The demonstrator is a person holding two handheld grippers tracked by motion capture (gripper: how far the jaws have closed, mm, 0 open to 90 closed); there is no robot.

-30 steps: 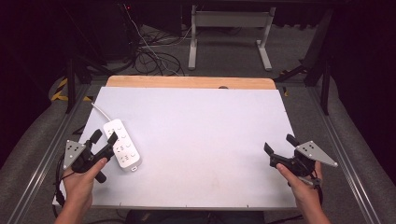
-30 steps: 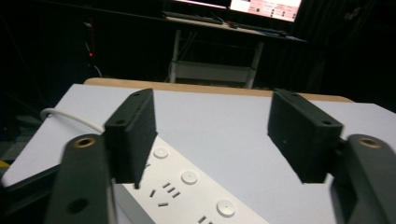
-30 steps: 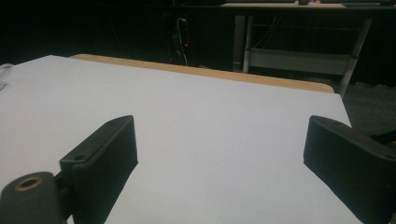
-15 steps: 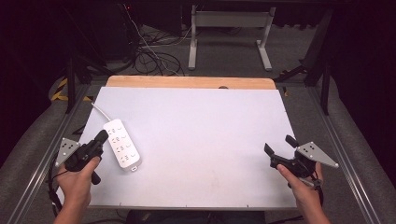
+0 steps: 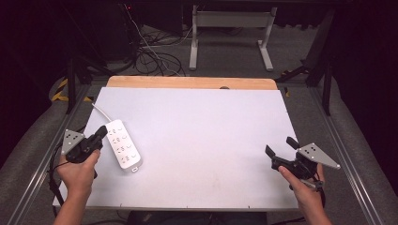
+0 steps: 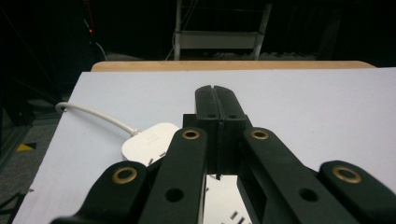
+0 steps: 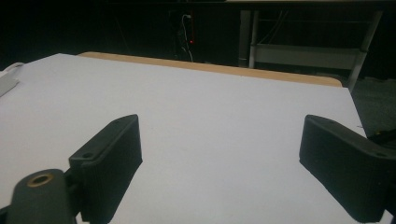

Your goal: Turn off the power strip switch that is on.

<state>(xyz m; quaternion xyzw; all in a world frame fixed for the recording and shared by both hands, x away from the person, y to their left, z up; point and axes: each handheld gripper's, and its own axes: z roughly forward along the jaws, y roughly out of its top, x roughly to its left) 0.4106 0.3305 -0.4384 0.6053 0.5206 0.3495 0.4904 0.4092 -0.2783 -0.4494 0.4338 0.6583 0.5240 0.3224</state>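
Observation:
A white power strip point(image 5: 123, 150) lies at an angle on the left of the white table sheet point(image 5: 202, 136), and its white cable point(image 5: 99, 111) runs off the left edge. My left gripper point(image 5: 101, 131) sits just left of the strip's far end, jaws shut with nothing between them. In the left gripper view the closed jaws point(image 6: 215, 91) meet above the strip's end point(image 6: 149, 140), and the cable point(image 6: 93, 114) curves away to the left. My right gripper point(image 5: 280, 146) rests open near the table's right front. Its jaws point(image 7: 219, 154) stand wide apart over bare sheet.
A wooden strip point(image 5: 187, 82) borders the table's far edge. Beyond it are a metal stand point(image 5: 230, 33) and loose cables point(image 5: 150, 51) on the dark floor. Metal rails point(image 5: 356, 178) run along both sides of the table.
The left gripper's jaws went from open to shut with nothing between them, and the hand edged slightly forward beside the strip. The right gripper kept still.

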